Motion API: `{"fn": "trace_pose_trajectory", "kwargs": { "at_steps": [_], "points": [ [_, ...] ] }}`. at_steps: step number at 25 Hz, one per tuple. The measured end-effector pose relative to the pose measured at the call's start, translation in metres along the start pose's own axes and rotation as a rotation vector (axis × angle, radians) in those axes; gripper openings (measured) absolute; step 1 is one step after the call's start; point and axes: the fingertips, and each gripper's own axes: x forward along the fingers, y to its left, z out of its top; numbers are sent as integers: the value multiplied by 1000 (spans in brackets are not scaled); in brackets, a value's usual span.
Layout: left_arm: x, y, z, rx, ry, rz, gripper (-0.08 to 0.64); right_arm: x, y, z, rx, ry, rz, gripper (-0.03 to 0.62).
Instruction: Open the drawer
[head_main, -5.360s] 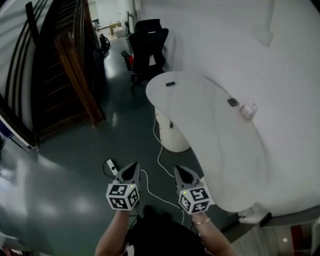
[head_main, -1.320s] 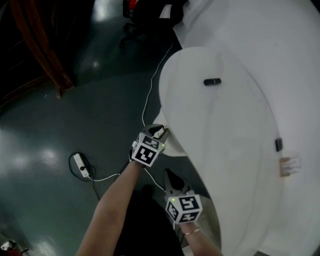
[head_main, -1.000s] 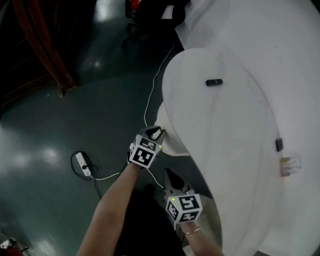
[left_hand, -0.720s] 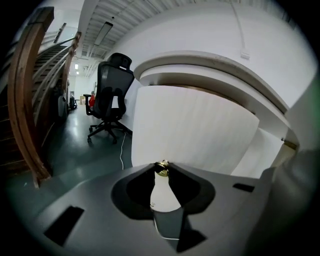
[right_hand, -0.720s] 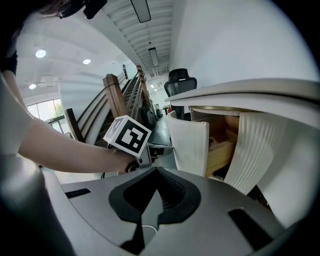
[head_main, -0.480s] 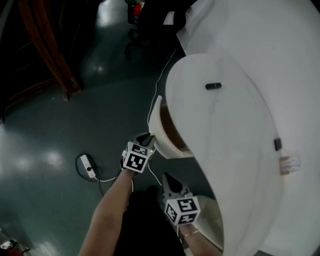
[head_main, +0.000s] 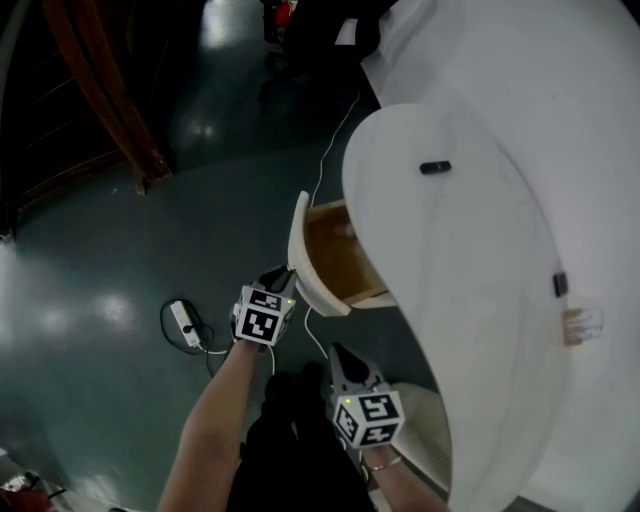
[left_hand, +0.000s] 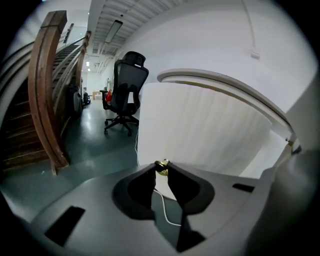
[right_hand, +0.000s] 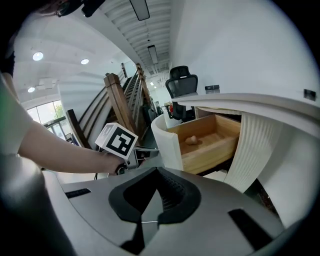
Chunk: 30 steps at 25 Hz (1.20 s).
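The drawer (head_main: 332, 258) runs back under the tabletop (head_main: 470, 300); a small pale lump (right_hand: 191, 140) inside is too small to identify.

Grippers: two, the left gripper (head_main: 283, 273) and the right gripper (head_main: 338, 352).
Drawer (head_main: 298, 250): one, carrying one brass knob (left_hand: 161, 166) and one small rounded object (right_hand: 191, 140) inside.
Desk (head_main: 470, 330): one, white, at right.
Small dark items on the desk: two — far dark item (head_main: 435, 167), near dark item (head_main: 560, 284).
Power strip (head_main: 186, 322): one, on the floor at left.
Office chair (left_hand: 127, 92): one, far.
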Motion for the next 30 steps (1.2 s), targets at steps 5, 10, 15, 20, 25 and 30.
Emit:
{"fn": "trace_pose_trajectory", "kwargs": {
  "at_steps": [5, 10, 15, 20, 25, 30],
  "points": [
    [-11, 10, -8, -25, 16, 26, 72, -5, 4, -5, 9, 11, -1, 3],
    [-23, 20, -18, -43, 44, 52, 71, -12, 12, -9, 9, 31, 9, 3],
    [-35, 32, -28, -59, 59, 79, 67, -13, 18, -7, 2, 33, 12, 3],
    [-43, 39, -35, -57, 75, 95, 67, -13, 20, -1, -9, 27, 8, 3],
    [-48, 44, -39, -73, 81, 103, 67, -15, 20, 3, -16, 21, 5, 3],
    [-49, 45, -37, -111, 68, 109, 67, -18, 23, 0, -14, 28, 8, 3]
  ]
}}
